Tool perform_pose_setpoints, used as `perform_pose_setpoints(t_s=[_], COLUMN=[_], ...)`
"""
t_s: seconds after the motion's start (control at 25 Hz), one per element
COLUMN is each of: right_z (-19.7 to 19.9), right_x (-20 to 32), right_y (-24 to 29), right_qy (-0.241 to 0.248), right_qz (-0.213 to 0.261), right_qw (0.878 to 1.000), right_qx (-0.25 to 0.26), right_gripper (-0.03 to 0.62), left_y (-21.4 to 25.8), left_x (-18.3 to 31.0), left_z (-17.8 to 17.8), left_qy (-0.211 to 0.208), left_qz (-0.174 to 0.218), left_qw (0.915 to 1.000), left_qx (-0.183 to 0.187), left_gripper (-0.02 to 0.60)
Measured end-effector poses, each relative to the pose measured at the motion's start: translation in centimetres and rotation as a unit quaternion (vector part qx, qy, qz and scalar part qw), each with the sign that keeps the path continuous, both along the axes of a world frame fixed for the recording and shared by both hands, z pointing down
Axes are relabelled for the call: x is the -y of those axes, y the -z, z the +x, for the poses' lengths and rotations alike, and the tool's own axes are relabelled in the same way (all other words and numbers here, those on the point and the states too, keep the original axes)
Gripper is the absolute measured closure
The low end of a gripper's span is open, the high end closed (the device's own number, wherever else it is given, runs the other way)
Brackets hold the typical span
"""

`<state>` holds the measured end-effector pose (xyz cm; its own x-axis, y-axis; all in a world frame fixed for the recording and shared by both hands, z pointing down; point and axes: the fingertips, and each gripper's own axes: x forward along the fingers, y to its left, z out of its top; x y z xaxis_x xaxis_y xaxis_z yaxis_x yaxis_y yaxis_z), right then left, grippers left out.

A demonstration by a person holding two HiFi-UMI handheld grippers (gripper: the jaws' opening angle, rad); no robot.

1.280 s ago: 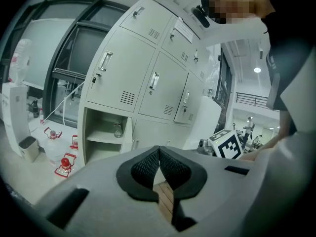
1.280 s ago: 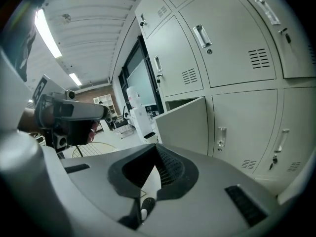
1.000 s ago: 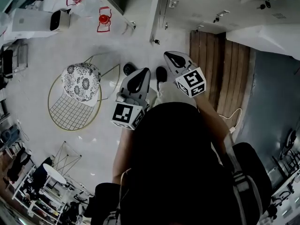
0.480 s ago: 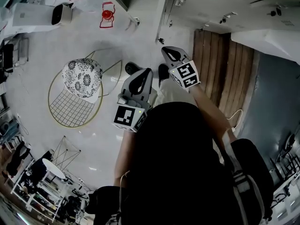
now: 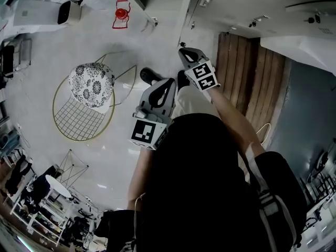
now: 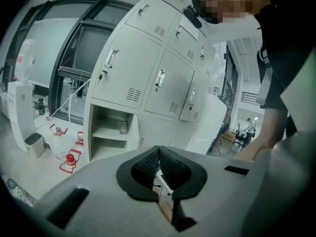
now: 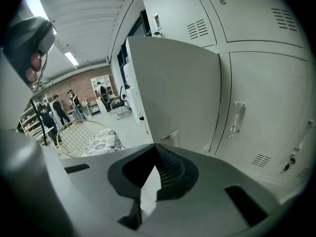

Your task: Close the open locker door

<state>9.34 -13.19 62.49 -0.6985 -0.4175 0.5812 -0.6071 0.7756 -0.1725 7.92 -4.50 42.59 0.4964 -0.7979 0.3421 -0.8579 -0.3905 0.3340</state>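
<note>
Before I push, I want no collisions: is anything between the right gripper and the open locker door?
Nothing visible. The open locker door stands right ahead of the right gripper, whose jaws are together and empty. The wire chair stands well aside, on the floor.

In the head view the lockers (image 5: 226, 4) run off the top edge, and the person's dark torso (image 5: 210, 193) covers the floor beneath. In the right gripper view the open locker door (image 7: 173, 88) blocks its own compartment, and the right claw (image 7: 155, 147) hides the door's lower edge. In the left gripper view, the small item (image 6: 123, 127) on the open shelf (image 6: 106, 134) is too small to name.
</note>
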Motion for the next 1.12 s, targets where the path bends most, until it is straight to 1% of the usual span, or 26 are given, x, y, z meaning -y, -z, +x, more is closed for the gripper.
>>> perform_pose_setpoints(t_s=[0.08, 0.24, 0.36, 0.48, 0.6, 0.84, 1.12], right_z=[-0.2, -0.5, -0.4, -0.6, -0.9, -1.9, -3.0], right_x=[-0.2, -0.3, 0.1, 0.3, 0.3, 0.3, 0.6], right_y=[-0.4, -1.0, -1.3, -1.4, -1.5, -1.5, -1.4], right_qy=[0.003, 0.005, 0.001, -0.001, -0.001, 0.002, -0.002], right_qz=[-0.003, -0.005, -0.005, -0.006, -0.007, -0.008, -0.009], right_qw=[1.000, 1.000, 1.000, 1.000, 1.000, 1.000, 1.000], right_qx=[-0.006, -0.014, -0.016, -0.016, -0.017, -0.017, -0.021], right_gripper=[0.591, 0.591, 0.591, 0.591, 0.591, 0.591, 0.591], left_y=[0.0, -0.1, -0.1, -0.1, -0.2, -0.3, -0.4], left_x=[-0.1, -0.3, -0.1, 0.1, 0.0, -0.2, 0.0], left_z=[0.0, -0.2, -0.3, -0.7, -1.1, -1.9, -3.3], left_qy=[0.000, -0.008, 0.002, 0.004, 0.008, 0.003, 0.017], left_qz=[-0.002, 0.015, -0.002, 0.005, 0.003, 0.014, 0.002], left_qw=[1.0000, 0.9998, 1.0000, 1.0000, 1.0000, 0.9999, 0.9998], left_qx=[0.000, 0.006, 0.001, 0.003, 0.004, 0.008, 0.005], left_gripper=[0.563, 0.563, 0.563, 0.563, 0.563, 0.563, 0.563])
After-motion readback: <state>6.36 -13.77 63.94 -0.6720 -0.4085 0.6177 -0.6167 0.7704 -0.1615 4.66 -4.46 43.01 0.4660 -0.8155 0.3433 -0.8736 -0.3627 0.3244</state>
